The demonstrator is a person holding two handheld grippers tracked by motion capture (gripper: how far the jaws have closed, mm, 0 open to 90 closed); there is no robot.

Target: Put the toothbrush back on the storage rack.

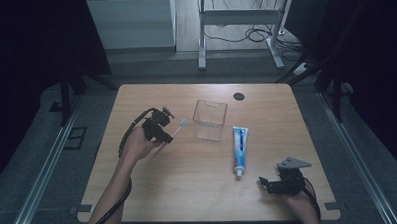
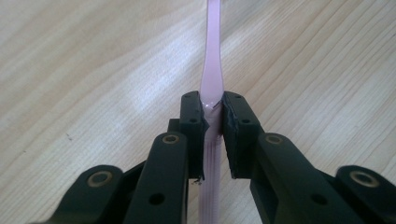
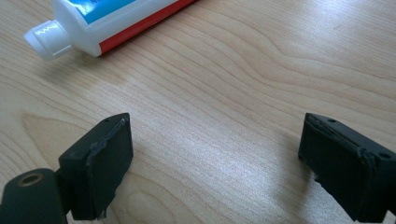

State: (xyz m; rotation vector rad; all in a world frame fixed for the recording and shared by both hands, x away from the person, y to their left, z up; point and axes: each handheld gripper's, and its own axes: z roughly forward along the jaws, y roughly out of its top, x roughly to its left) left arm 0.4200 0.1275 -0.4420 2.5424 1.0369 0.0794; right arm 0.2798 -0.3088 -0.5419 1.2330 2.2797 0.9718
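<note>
Light wooden desk (image 1: 189,182), dim room w/ grey floor. Left hand-held gripper (image 1: 166,136) pinches pink plastic toothbrush (image 1: 175,134), lifted beside clear square plastic cup (image 1: 210,120). White-blue toothpaste tube (image 1: 240,149) lies nr right hand-held gripper (image 1: 265,183), spread.

Pale wood-grain tabletop (image 1: 189,177), a clear plastic container (image 1: 210,119) stood upright near its middle, a white toothpaste tube (image 1: 240,148) lay flat just right of it, cap toward the near edge, a small dark round disc (image 1: 239,96) near the far edge.
</note>
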